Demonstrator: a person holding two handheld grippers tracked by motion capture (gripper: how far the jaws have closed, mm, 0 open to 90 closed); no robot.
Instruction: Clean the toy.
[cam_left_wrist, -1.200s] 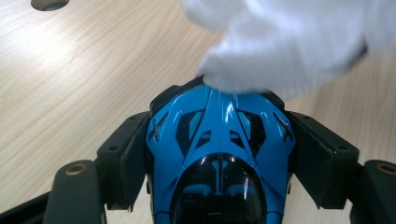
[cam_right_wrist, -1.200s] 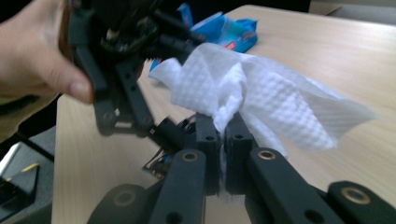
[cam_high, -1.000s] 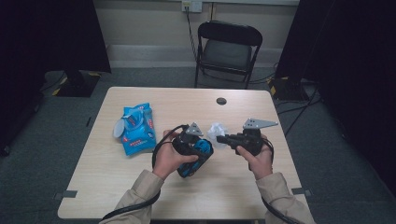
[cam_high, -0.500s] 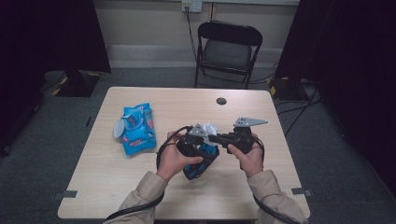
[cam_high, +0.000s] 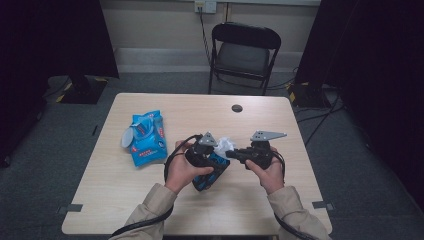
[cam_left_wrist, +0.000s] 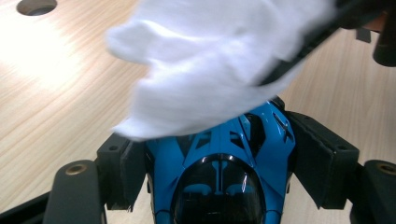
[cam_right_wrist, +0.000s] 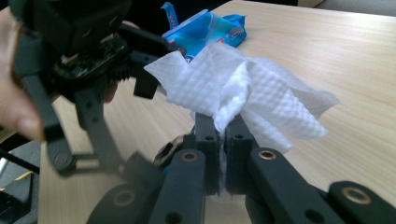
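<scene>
Gripping blue toy car (cam_left_wrist: 224, 163), left gripper (cam_high: 202, 152) jaws clamped on its sides. Right gripper (cam_right_wrist: 222, 126) jaws pinched on white wipe (cam_right_wrist: 243, 88), wipe draped over car nose. Wipes pack (cam_high: 146, 137) lying nearby on table (cam_high: 280, 200).

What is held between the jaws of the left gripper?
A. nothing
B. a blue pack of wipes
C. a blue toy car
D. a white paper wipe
C: in the left gripper view, the left gripper has its jaws pressed on both sides of the glossy blue toy car.
</scene>
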